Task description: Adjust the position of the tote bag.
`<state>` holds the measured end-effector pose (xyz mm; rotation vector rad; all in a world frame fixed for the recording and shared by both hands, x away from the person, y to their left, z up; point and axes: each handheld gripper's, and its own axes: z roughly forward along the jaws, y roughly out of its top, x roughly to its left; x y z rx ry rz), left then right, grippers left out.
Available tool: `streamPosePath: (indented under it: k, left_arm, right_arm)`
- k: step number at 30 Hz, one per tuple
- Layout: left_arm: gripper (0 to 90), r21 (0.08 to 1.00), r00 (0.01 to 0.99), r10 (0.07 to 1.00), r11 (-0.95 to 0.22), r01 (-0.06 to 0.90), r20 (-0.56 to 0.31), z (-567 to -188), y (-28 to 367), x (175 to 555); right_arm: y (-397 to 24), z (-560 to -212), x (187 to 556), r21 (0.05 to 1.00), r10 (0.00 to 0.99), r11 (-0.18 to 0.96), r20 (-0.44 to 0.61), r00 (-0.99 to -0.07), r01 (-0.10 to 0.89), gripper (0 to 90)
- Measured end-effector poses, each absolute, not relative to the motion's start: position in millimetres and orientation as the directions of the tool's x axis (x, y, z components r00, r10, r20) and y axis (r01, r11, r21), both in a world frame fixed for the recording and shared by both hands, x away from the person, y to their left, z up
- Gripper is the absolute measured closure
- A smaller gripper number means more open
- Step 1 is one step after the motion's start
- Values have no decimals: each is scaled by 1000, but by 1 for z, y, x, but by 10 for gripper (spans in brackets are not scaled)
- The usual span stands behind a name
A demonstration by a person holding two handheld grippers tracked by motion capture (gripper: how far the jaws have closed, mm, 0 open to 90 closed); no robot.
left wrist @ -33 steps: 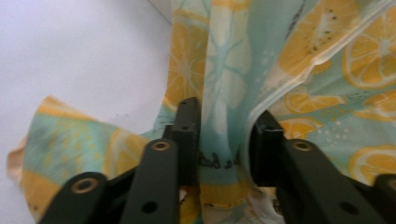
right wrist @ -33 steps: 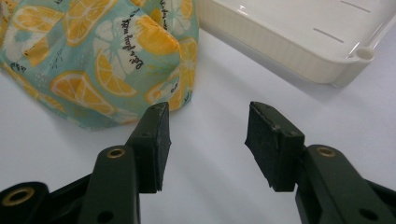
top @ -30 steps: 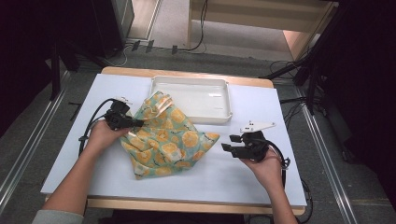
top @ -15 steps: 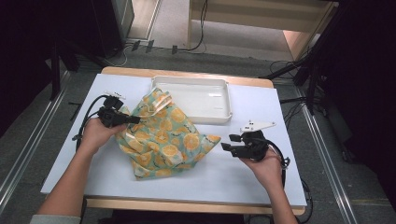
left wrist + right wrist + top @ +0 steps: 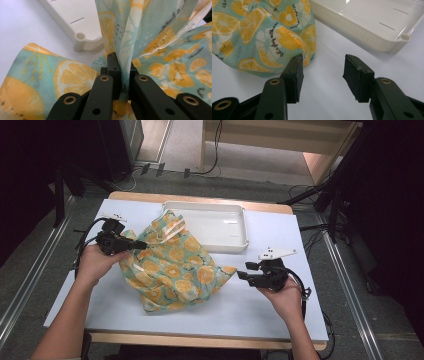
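Left gripper (image 5: 141, 245) has risen since the earlier frame | jaws clamped on cloth (image 5: 175, 265) fold | right gripper (image 5: 245, 271) jaws apart, beside cloth

Lab, railed table (image 5: 280, 315), floor cables (image 5: 150, 170)

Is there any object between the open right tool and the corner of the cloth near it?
Nothing visible. The right tool stands open on bare table, and the cloth corner lies just beside its left pad. The tray sits farther off, out of the way.
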<state>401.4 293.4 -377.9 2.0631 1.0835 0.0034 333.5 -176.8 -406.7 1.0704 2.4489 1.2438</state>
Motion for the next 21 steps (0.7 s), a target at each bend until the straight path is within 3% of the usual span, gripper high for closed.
streamPosePath:
  k: [21]
  left_arm:
    - [893, 667, 691, 644, -361, 652, -328, -349, 249, 370]
  right_arm:
    - [-178, -392, 330, 793, 675, 369, 129, -727, 484, 518]
